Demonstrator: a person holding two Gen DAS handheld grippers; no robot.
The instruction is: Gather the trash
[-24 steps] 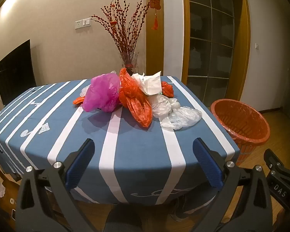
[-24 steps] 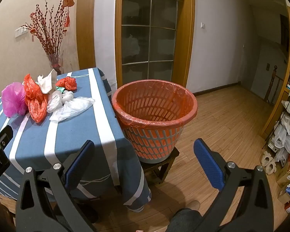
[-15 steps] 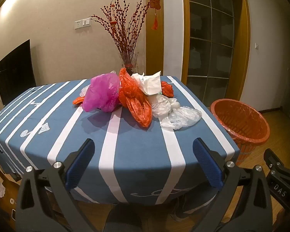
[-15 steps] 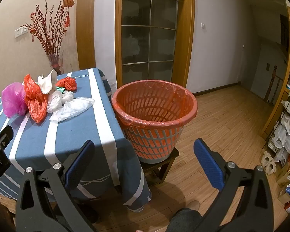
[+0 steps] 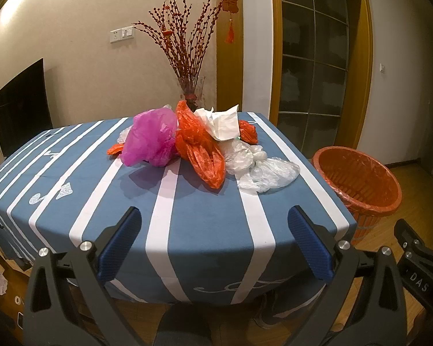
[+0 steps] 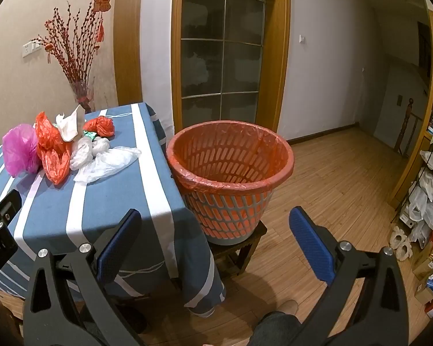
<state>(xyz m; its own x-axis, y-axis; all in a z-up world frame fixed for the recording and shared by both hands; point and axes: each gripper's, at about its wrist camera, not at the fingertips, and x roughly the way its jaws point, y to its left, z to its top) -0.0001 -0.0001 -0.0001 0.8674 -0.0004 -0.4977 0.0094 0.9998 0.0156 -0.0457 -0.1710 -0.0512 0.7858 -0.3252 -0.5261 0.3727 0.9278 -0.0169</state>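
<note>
A heap of trash lies at the far middle of the blue striped table (image 5: 205, 219): a pink plastic bag (image 5: 151, 138), an orange plastic bag (image 5: 202, 150), white crumpled paper (image 5: 223, 124), a small red bag (image 5: 247, 134) and clear plastic bags (image 5: 262, 170). The heap also shows in the right wrist view (image 6: 60, 150). An orange waste basket (image 6: 231, 178) with an orange liner stands on a low stool right of the table. My left gripper (image 5: 215, 242) is open and empty before the table's near edge. My right gripper (image 6: 215, 242) is open and empty, in front of the basket.
A glass vase of red branches (image 5: 189, 57) stands behind the heap. A dark screen (image 5: 20, 106) is at the left wall. A glass door (image 6: 219, 52) is behind the basket. A rack with bags (image 6: 430, 190) stands at the far right on the wooden floor.
</note>
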